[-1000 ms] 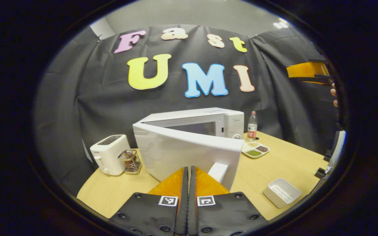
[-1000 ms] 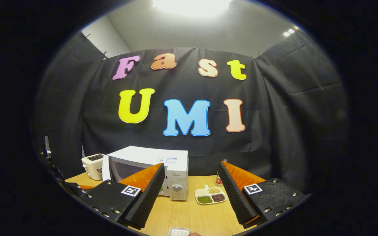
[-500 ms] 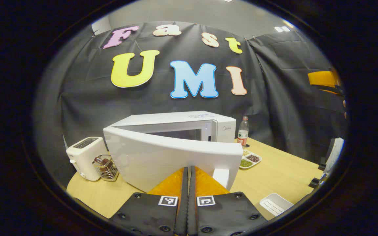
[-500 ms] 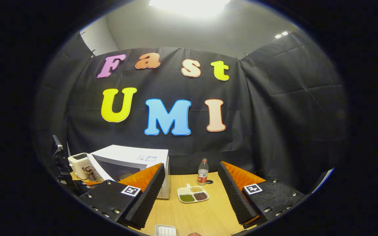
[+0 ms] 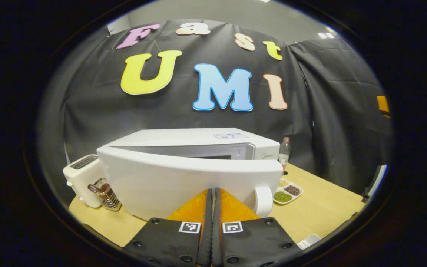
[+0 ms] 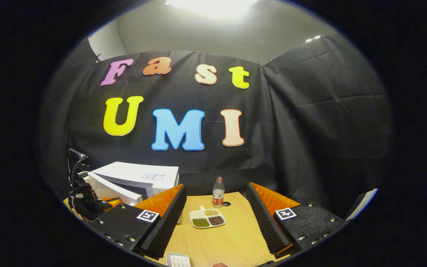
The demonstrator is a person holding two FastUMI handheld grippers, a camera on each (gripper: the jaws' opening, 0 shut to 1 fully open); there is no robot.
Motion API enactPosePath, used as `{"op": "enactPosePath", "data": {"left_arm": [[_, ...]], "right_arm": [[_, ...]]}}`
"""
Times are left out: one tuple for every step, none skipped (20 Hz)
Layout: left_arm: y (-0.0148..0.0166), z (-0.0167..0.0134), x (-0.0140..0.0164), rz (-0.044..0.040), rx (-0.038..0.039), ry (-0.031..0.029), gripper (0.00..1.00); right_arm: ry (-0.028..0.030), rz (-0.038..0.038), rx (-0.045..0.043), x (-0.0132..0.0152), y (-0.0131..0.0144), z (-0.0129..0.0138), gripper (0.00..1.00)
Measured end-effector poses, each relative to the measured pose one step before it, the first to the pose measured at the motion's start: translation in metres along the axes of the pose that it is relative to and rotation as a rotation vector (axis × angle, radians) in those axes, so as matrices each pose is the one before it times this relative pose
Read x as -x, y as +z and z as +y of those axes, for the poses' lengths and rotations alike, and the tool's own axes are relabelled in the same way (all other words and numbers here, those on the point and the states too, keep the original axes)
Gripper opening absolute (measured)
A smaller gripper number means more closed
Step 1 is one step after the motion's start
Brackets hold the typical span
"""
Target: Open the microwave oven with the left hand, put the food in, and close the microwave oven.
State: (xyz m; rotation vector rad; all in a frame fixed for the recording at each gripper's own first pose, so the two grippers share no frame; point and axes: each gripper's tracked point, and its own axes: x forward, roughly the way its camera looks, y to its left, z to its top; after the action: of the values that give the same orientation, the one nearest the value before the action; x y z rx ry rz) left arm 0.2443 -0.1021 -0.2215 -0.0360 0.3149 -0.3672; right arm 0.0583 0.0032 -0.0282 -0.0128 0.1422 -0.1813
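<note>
Wooden table (image 5: pixel 321 207) under black cloth wall. White microwave oven (image 5: pixel 198 142) at rear left, door (image 5: pixel 184 183) swung partly open, handle (image 5: pixel 263 200) at its right end. Left gripper (image 5: pixel 212 193) fingers pressed together with nothing between, tips right at door's outer face; contact can't tell. Right gripper (image 6: pixel 215 213) held wide open and empty above table. 4-compartment food dish (image 6: pixel 207 218) on table right of microwave, water bottle (image 6: pixel 218 191) just behind it. Toaster (image 5: pixel 82 178) and small wire rack (image 5: pixel 106 191) left of door. White tray (image 6: pixel 178 259) at near edge.
</note>
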Motion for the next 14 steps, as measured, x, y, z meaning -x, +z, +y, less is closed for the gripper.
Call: {"op": "enactPosePath", "data": {"left_arm": [[0.00119,-0.00035,-0.00748,0.00386,-0.00994,0.00796,0.07],[-0.00042,-0.00071,-0.00615,0.00082,-0.00784,0.00645,0.07],[0.00199,-0.00069,-0.00659,-0.00135,-0.00427,0.00461,0.02],[0.00241,-0.00114,-0.00762,-0.00189,-0.00102,0.00518,0.02],[0.00139,0.0,-0.00543,-0.0001,0.00222,0.00436,0.07],[-0.00037,-0.00028,-0.00478,0.00302,0.00418,0.00371,0.03],[-0.00038,0.00022,-0.00428,0.00449,0.00376,0.00783,0.03],[0.00071,0.00131,-0.00378,0.0021,0.00429,0.00927,0.12],[0.00038,0.00119,-0.00396,0.00183,0.00811,0.00858,0.07],[0.00033,0.00011,-0.00515,0.00196,0.00697,0.00974,0.02],[0.00109,0.00061,-0.00446,0.00401,0.0038,0.01003,0.07],[0.00348,0.00148,-0.00432,-0.0001,0.00041,0.00565,0.02],[0.00279,0.00061,-0.00387,-0.00484,-0.00028,0.00499,0.02],[-0.00139,0.00258,-0.00155,0.00841,0.0042,0.00834,0.07]], "right_arm": [[-0.00418,-0.00285,0.00332,-0.00124,0.00187,-0.00295,0.98],[-0.00459,-0.001,0.00077,-0.00032,-0.00027,-0.00285,0.98],[-0.00566,-0.00191,-0.00205,0.00039,0.00109,-0.00328,0.98],[-0.00464,-0.00206,-0.00387,0.00007,0.00002,-0.00261,0.98],[-0.00526,0.00118,-0.0025,-0.00005,-0.00063,-0.00319,0.98],[-0.00413,0.00458,-0.00058,0.00057,-0.00282,-0.0031,0.98],[-0.00225,0.00463,0.0022,0.00179,-0.00232,-0.00336,0.98],[-0.00423,0.00255,0.00415,-0.00088,-0.00116,-0.00334,0.98],[-0.00366,0.00481,0.00168,-0.00082,-0.00222,-0.00336,0.98],[-0.00058,0.0093,-0.00282,-0.00008,-0.00399,-0.00218,0.98],[-0.00069,0.00639,-0.00473,0.00067,-0.00266,-0.00242,0.98],[0.00064,0.0023,-0.00328,-0.00149,0.00017,-0.00179,0.98],[0.00343,-0.00008,0.00003,-0.00116,0.00121,-0.00009,0.98],[0.00342,-0.00413,0.00267,-0.00106,0.00077,-0.00037,0.98]]}}
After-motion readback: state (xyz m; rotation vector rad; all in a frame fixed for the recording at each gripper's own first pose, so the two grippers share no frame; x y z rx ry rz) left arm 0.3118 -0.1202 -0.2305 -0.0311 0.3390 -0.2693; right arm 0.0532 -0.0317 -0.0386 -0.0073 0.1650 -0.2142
